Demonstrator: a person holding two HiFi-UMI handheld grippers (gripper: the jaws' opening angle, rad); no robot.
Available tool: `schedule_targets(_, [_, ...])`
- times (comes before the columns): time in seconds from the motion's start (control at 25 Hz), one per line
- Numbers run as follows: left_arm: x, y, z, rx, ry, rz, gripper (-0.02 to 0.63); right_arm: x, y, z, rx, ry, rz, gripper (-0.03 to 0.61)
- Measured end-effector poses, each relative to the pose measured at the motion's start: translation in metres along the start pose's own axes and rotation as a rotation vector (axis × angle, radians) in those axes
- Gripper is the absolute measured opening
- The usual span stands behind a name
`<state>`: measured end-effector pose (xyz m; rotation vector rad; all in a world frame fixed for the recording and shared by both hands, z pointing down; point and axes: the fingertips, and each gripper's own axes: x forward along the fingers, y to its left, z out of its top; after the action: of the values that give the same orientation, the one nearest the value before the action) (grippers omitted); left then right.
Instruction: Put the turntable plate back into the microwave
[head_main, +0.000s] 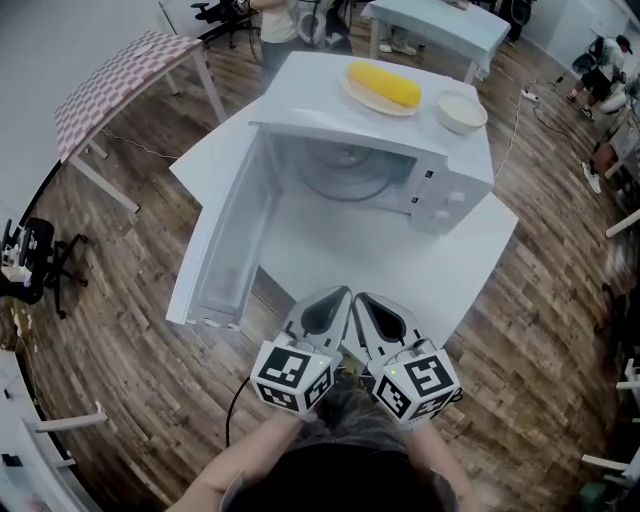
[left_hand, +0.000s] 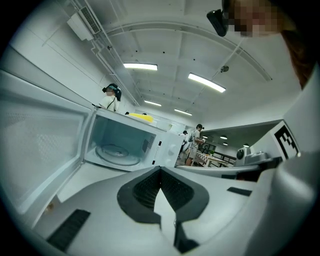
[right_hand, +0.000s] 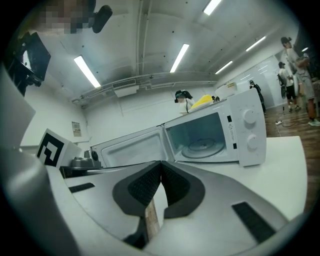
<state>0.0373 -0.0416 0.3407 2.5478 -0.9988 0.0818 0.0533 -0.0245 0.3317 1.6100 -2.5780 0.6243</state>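
The white microwave (head_main: 445, 195) stands on a white table (head_main: 470, 270) with its door (head_main: 225, 240) swung wide open to the left. The glass turntable plate (head_main: 345, 175) lies flat inside the cavity, also seen in the left gripper view as the turntable plate (left_hand: 117, 154) and in the right gripper view as the turntable plate (right_hand: 202, 146). My left gripper (head_main: 335, 297) and right gripper (head_main: 362, 300) sit side by side at the table's near edge, well short of the oven. Both point at it, jaws shut, nothing held. The left gripper (left_hand: 160, 170) and right gripper (right_hand: 161, 164) show their tips together.
On top of the microwave rest a plate with a yellow corn cob (head_main: 383, 87) and a white bowl (head_main: 461, 111). A checked-cloth table (head_main: 120, 75) stands far left, another table (head_main: 440, 25) behind. People stand at the back of the room.
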Motion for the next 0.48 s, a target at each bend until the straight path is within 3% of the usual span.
schedule_targets(0.48, [-0.054, -0.027, -0.014, 0.009, -0.002, -0.048, 0.012, -0.043, 0.045, -0.021, -0.017, -0.02, -0.071, 0.02])
